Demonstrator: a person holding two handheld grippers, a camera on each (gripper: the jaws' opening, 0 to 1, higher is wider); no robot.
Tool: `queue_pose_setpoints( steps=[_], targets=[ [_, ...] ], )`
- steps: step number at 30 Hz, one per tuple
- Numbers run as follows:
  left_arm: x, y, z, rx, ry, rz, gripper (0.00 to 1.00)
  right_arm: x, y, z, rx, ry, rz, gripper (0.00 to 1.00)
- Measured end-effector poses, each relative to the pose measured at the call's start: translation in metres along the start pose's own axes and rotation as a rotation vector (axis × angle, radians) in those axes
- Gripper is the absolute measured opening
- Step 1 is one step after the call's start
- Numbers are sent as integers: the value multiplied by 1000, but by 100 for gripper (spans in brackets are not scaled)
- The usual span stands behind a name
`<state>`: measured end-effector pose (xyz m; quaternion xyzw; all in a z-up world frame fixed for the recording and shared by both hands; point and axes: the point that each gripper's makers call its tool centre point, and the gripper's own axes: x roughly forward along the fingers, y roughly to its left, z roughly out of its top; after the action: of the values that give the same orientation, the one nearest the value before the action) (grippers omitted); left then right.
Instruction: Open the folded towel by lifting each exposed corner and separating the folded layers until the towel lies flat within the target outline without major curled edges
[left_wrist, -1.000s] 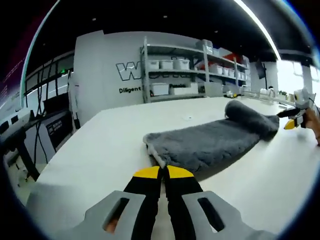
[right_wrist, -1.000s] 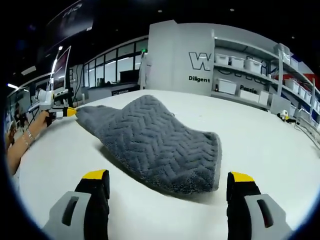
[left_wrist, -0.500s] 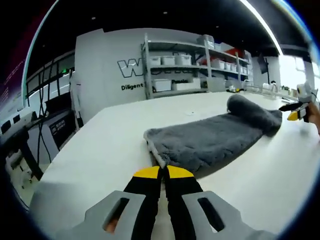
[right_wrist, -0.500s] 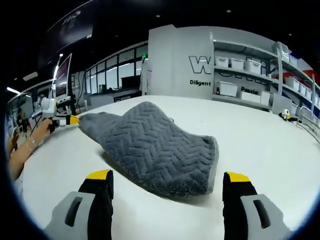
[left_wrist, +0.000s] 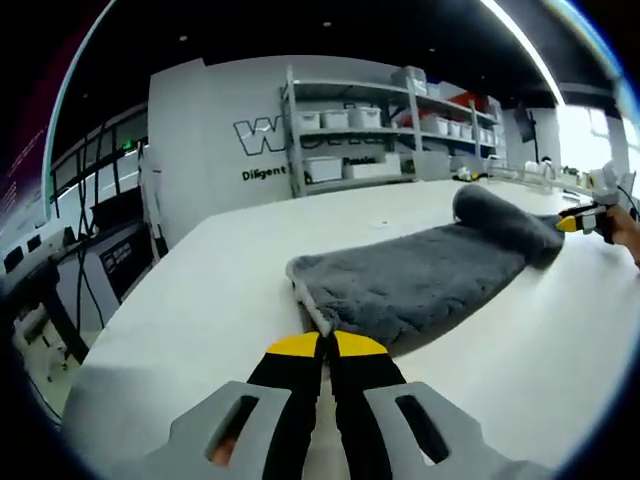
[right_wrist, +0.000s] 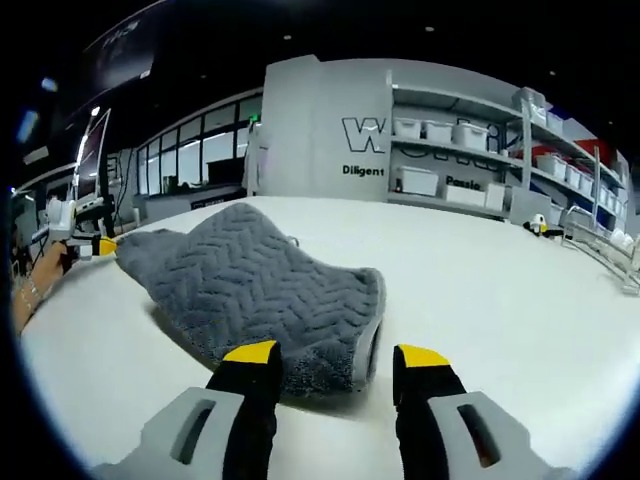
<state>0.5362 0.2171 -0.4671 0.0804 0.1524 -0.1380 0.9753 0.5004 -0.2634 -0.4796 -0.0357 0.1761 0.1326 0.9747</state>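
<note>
A thick grey plush towel (left_wrist: 425, 283) with a zigzag woven pattern lies folded on a wide white table (left_wrist: 200, 300). In the left gripper view, the left gripper (left_wrist: 327, 344), black with yellow tips, has its two jaws pressed together, and they pinch the near corner of the towel at the table surface; a thin pale edge of the cloth runs down into the closed tips. From this corner the towel stretches away toward the right side of the view, where its far end makes a rounded hump. Just beside this hump, the other gripper (left_wrist: 580, 220) shows, small, with a yellow tip and a part of a hand behind it. In the right gripper view, the right gripper (right_wrist: 335, 357) has its jaws apart, with a clear gap between the two yellow tips. The tips stand just at the near folded edge of the towel (right_wrist: 260, 290), one tip on each side of the thick corner, but they do not clamp it, and I cannot tell if they touch the cloth. The towel rises here in a soft mound and goes away to the left, where the left gripper (right_wrist: 100, 245) grips its far corner. Behind the table stands a grey wall with dark letters (right_wrist: 385, 150) and metal shelves with white storage boxes (right_wrist: 460, 160).
</note>
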Motion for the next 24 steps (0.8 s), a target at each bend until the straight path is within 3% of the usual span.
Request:
queue_pose_setpoints(
  steps=[3,7,13,24],
  targets=[
    [0,-1,-1,15,5,5,3,2,-1,-2,6,5,0,33],
    [0,-1,-1,20,7,6,3,3,0,-2,0,-5,10,12],
    [1,0,-4,18,19,7,3,5,-2,-3,-29,0,6,8],
    [-1,0,-8,22,44,14,3,9,-32,-6,-109,22,-112,8]
  ],
)
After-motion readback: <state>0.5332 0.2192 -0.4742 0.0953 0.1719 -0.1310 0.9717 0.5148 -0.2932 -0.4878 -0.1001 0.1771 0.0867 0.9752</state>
